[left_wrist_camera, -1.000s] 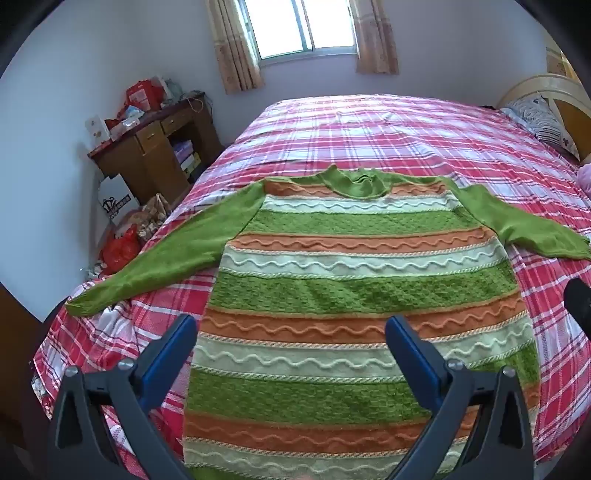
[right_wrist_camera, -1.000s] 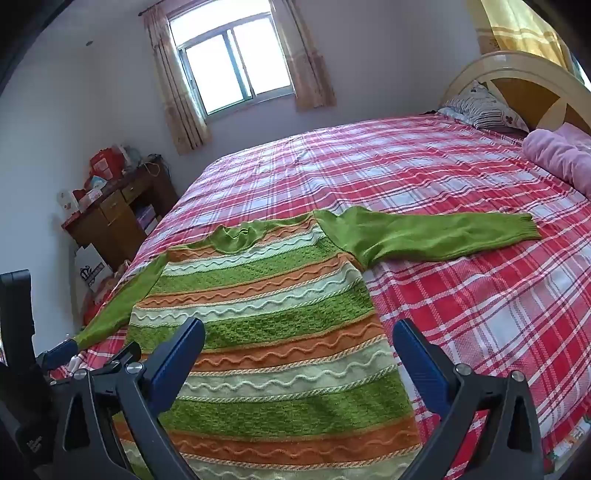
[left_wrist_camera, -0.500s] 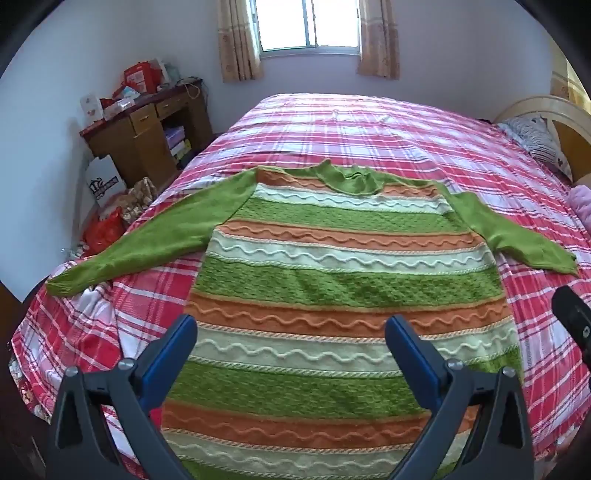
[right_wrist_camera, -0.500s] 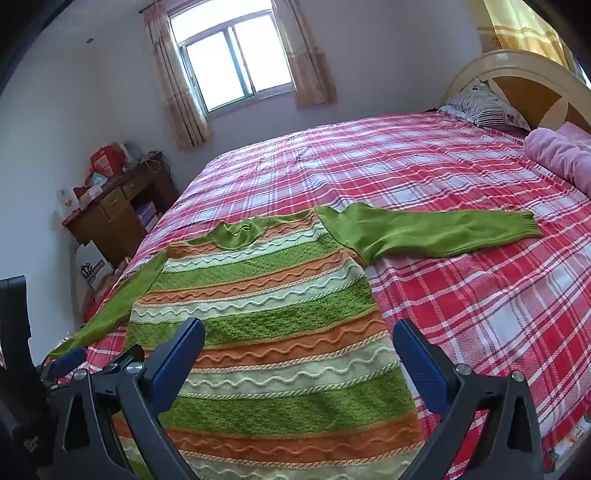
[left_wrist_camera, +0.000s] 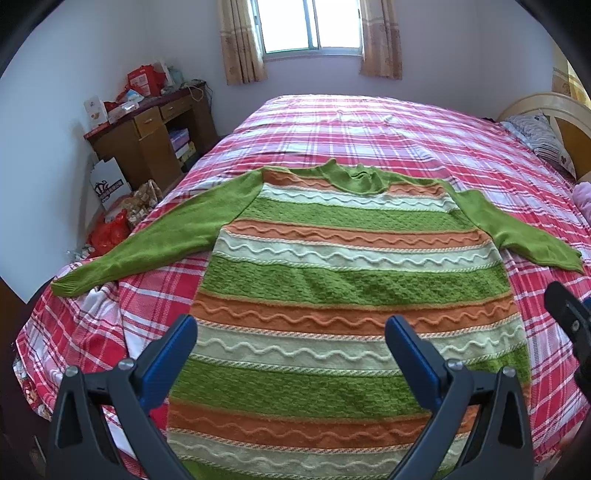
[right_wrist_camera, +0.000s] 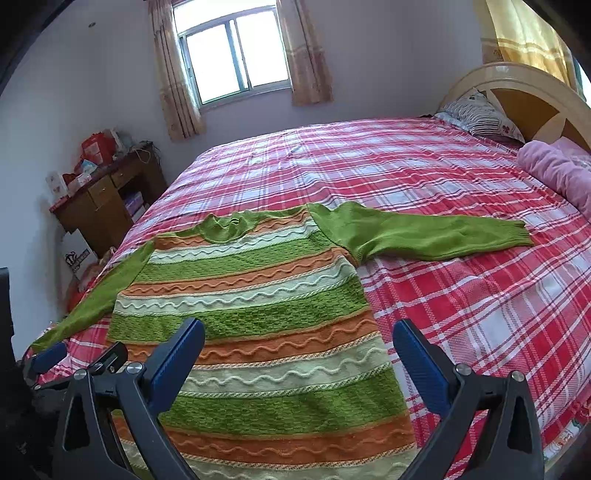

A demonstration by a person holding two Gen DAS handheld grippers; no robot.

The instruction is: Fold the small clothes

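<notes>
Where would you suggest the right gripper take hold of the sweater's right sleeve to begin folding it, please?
Probably at the ribbed cuff, coming from above: the right sleeve lies flat and stretched outward on the bedspread, so its free end is the easiest to pinch and carry back over the sweater. The right gripper is open.

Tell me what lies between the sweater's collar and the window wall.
Only bare red plaid bedspread lies between the striped sweater collar and the window wall, as the left wrist view shows; nothing rests on that stretch.

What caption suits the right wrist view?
Open right gripper above a green, orange and cream striped knitted sweater spread flat on a red plaid bedspread.
</notes>
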